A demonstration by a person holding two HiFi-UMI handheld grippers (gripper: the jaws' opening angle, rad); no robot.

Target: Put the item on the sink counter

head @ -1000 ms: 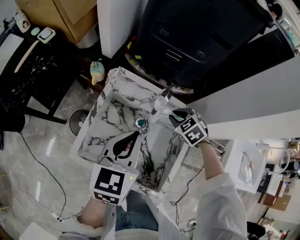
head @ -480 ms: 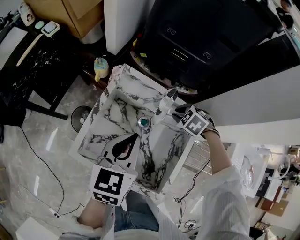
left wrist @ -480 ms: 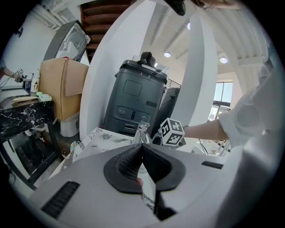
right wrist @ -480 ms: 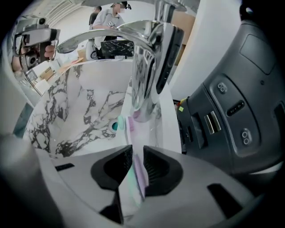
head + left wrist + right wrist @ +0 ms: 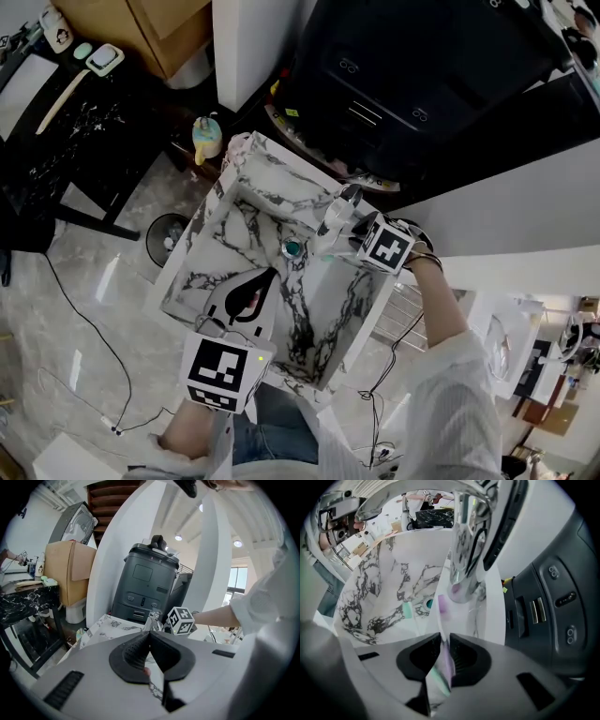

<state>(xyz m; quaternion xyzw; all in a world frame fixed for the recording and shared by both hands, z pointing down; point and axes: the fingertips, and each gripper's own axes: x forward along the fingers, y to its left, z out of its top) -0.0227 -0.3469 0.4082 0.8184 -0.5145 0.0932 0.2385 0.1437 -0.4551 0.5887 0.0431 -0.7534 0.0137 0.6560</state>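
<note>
A white marble sink [image 5: 192, 251] stands below me, with a chrome faucet [image 5: 343, 201] on its back rim and a teal drain [image 5: 292, 248]. My right gripper [image 5: 330, 240] is at the faucet's base, shut on a thin white item [image 5: 442, 620] with purple and green parts. The item's purple end points at the counter ledge [image 5: 487, 616] beside the faucet [image 5: 464, 550]. My left gripper [image 5: 266, 276] hangs over the near half of the basin with its jaws together and nothing in them. In the left gripper view the left gripper [image 5: 149, 641] faces the right gripper's marker cube [image 5: 180, 620].
A tall black machine [image 5: 412, 84] stands right behind the sink. A yellow bottle [image 5: 208, 139] stands on the floor at the sink's back left corner, near a black marble table [image 5: 56, 122]. A round floor drain [image 5: 169, 234] and cables lie to the left.
My right gripper has carried the item a little to the right, closer to the faucet's base and the back rim. The left gripper has stayed over the basin.
</note>
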